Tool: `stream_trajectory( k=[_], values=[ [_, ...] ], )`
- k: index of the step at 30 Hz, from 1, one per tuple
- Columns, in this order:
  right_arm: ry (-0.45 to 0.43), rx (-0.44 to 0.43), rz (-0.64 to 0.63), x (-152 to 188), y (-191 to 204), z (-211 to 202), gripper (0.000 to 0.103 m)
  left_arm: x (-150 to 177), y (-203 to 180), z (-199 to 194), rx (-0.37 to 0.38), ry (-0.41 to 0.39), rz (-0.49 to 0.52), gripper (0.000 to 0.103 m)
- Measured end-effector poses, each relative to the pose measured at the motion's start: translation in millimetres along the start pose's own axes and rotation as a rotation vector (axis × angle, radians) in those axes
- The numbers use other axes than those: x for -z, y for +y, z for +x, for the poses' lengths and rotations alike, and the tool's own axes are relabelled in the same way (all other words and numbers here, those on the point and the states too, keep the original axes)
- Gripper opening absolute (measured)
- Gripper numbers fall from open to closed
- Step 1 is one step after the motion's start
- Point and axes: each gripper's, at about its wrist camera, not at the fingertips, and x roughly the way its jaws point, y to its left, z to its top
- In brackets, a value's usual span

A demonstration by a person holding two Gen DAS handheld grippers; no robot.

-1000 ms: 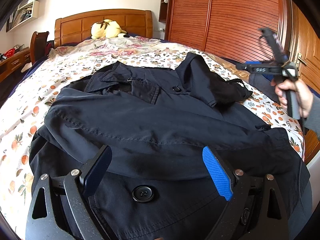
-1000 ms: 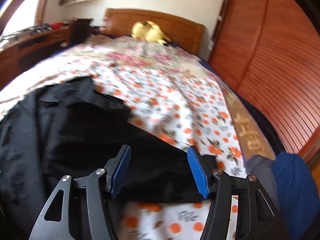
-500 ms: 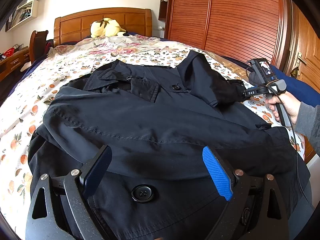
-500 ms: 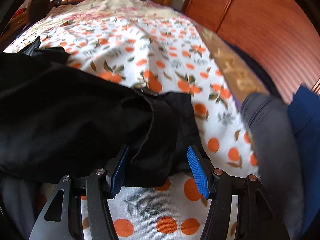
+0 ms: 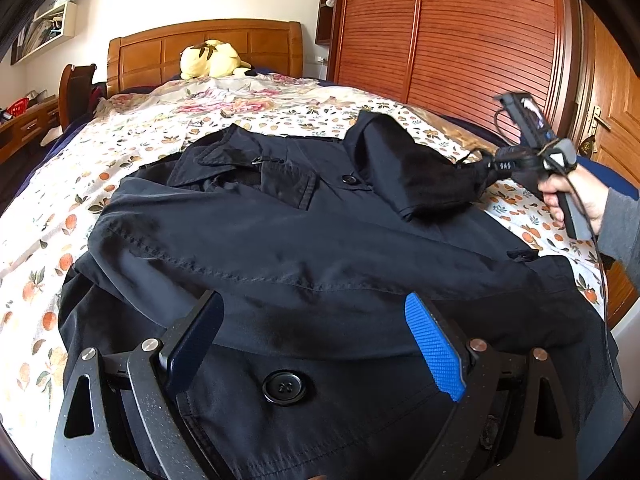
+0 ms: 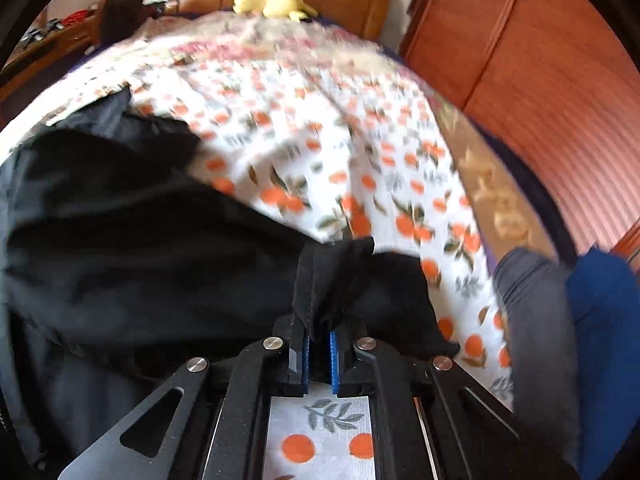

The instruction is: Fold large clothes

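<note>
the dark coat (image 5: 320,240) lay spread on the bed (image 5: 168,128). the right gripper (image 6: 319,350) had its jaws clamped on the sleeve end (image 6: 344,276); the left gripper (image 5: 316,344) hovered, jaws apart. best to carry the sleeve flat across the chest, keeping it taut.

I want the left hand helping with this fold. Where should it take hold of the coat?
Grip the coat by the sleeve fold edge just ahead of the open left gripper, coming from the near side: that ridge stands raised, easy to pinch.

Black left claw (image 5: 316,344), one blue ribbed pad, silver screws; grey sleeve (image 5: 622,224)
</note>
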Motion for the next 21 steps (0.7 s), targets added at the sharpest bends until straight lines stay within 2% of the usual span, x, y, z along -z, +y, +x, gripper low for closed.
stream_trajectory(
  k=[8, 12, 21],
  values=[
    [-0.155, -0.045, -0.088, 0, 37, -102, 0.006, 0, 1, -13, 0.01, -0.019, -0.012, 0.092],
    [-0.242, -0.096, -0.123, -3, 64, -155, 0.006, 1, 6, -30, 0.004, -0.046, -0.018, 0.092],
    [-0.379, -0.275, -0.187, 1, 115, -241, 0.006, 14, 30, -71, -0.045, -0.087, -0.038, 0.092]
  ],
)
